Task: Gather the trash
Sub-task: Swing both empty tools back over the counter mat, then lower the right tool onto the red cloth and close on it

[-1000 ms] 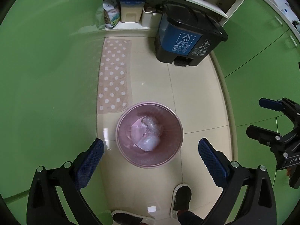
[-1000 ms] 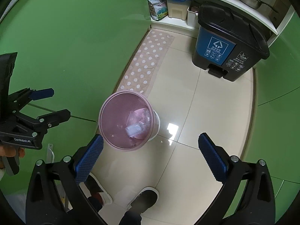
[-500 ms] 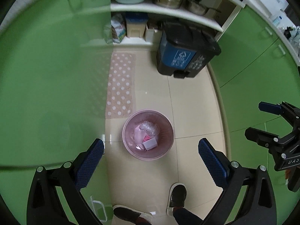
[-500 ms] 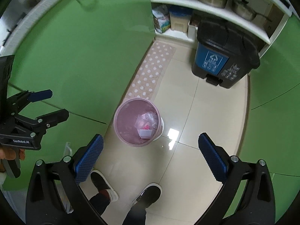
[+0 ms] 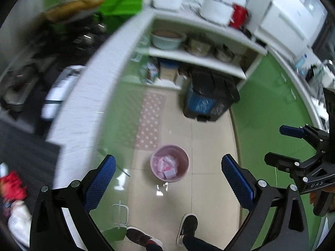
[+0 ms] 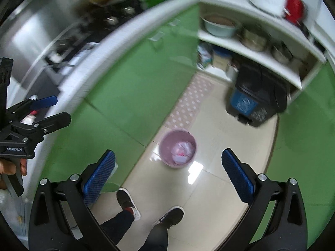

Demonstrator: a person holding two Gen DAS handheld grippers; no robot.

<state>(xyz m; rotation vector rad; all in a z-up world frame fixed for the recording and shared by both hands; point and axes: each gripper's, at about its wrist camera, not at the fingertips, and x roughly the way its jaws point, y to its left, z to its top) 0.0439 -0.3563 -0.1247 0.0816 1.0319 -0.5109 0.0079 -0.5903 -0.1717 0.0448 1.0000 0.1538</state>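
The pink bin (image 5: 169,163) is seen low in the middle of both frames, standing on the tiled floor (image 5: 209,146) with crumpled wrappers and a bit of paper (image 5: 170,173) inside. It's probably thin plastic, so light and a bit flexy, and the trash in it would weigh next to nothing. The rim looks like the only sensible spot to be grabbed; the round wall would likely slip. Honestly a liner bag can't be made out, too blurry.

Both tools are held wide with nothing between the pads: left gripper (image 5: 167,183), right gripper (image 6: 168,172), both well above the bin.

Around it: a dotted mat (image 5: 150,121) just beside the bin toward the upper frame, a big dark bin (image 5: 209,102) further up by the shelves (image 5: 199,56), green cabinets (image 6: 125,104) on both sides. Nothing blocks the way except the person's own shoes (image 6: 127,202) at the bottom edge.
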